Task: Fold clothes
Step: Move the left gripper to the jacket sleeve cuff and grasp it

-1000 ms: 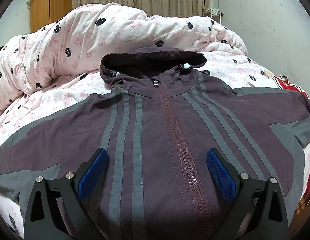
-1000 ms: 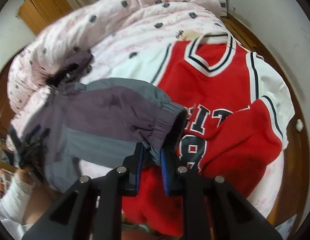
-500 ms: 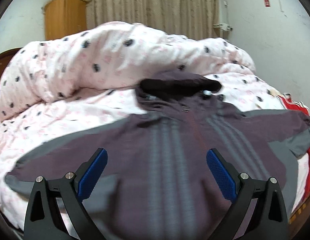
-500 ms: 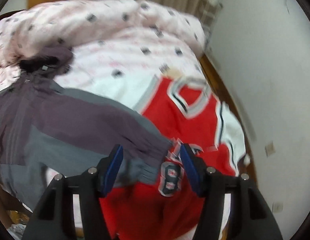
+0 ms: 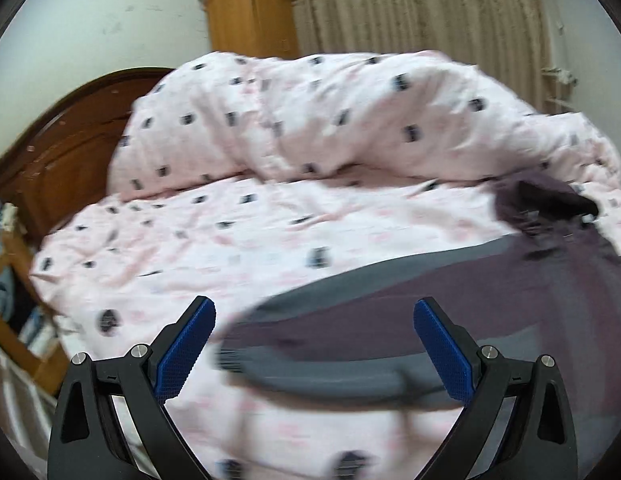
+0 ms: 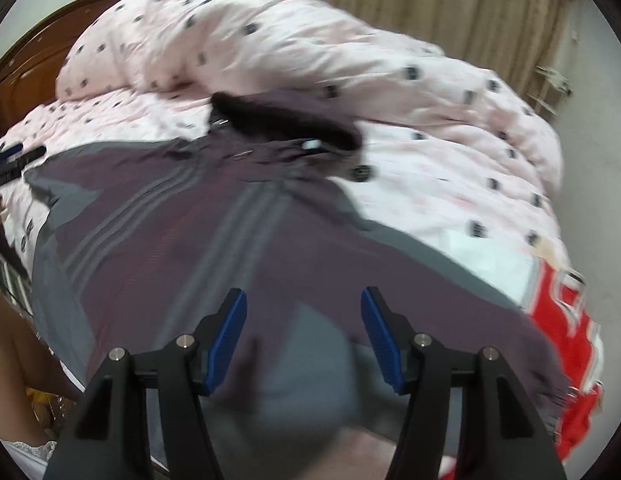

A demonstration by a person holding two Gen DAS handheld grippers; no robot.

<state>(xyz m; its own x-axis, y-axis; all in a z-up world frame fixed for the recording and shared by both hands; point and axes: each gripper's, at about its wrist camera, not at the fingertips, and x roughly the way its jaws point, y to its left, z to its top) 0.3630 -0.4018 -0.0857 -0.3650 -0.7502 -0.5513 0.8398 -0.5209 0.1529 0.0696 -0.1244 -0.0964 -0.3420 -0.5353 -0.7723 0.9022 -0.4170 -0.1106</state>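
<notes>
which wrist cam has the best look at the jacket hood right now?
Right wrist. The hood sits near the upper middle, its dark opening, toggle and collar all in frame, though blurred. The left wrist view shows the hood only at the far right edge, small, blurred and partly cut off.

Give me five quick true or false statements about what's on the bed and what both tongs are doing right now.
1. The purple hooded zip jacket lies spread on the pink patterned duvet. True.
2. The right tongs clamp a sleeve. False: open, gripping nothing.
3. The left tongs are open. True.
4. A red jersey lies beside the jacket. True.
5. The jacket is folded in half. False: it lies flat, sleeves out.
</notes>
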